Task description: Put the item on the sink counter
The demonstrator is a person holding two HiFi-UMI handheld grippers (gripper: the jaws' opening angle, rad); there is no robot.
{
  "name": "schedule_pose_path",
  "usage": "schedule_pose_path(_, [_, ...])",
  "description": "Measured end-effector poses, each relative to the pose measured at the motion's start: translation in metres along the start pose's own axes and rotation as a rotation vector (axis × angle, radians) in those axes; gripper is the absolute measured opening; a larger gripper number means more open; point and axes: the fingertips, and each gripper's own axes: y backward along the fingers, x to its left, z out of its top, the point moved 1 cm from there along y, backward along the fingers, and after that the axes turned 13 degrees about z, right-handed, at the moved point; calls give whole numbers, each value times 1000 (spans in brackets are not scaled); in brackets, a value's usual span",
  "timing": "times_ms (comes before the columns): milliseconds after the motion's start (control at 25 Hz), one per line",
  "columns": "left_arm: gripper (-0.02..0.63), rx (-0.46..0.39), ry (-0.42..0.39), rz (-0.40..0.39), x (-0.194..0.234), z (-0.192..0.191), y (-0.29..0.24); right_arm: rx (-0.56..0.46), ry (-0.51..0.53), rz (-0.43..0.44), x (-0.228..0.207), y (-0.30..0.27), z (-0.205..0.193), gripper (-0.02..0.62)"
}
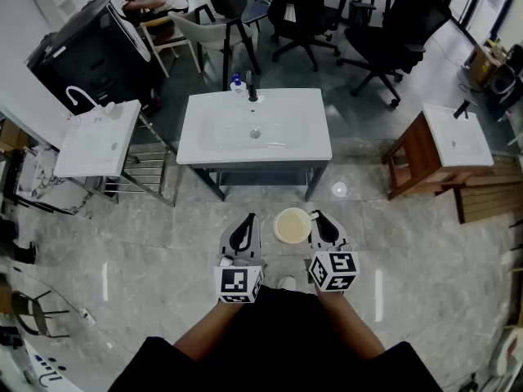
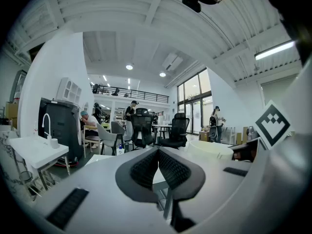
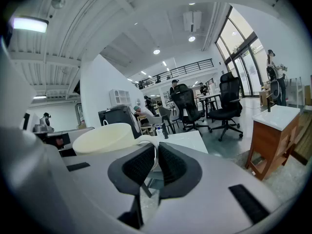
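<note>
A cream cup (image 1: pixel 292 225) hangs over the floor between the two grippers, held by its handle. My right gripper (image 1: pixel 324 223) is shut on that handle, and in the right gripper view the cup (image 3: pixel 105 137) sits just left of the pads (image 3: pixel 171 164). My left gripper (image 1: pixel 243 230) is shut with nothing between its pads (image 2: pixel 146 169); the cup (image 2: pixel 210 150) shows to its right. Ahead stands the white sink counter (image 1: pixel 254 127) with a black faucet (image 1: pixel 252 93) and a soap bottle (image 1: pixel 237 84).
A second white basin on a metal rack (image 1: pixel 96 137) stands to the left, and a third basin on a wooden cabinet (image 1: pixel 445 149) to the right. Black office chairs (image 1: pixel 384 47) and a seated person (image 1: pixel 151 2) are behind the counter. Grey marble floor lies in front.
</note>
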Motion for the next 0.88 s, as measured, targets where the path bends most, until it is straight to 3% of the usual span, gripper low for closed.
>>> schedule_pose_path(480, [12,-41,19,-4,-18,2,-9,-37,-31,11,-19,-1,5,46])
schedule_pose_path(880, [12,-60,-8,-68,-1,0,-93,-61,-6,-17,-49,-72,32,46])
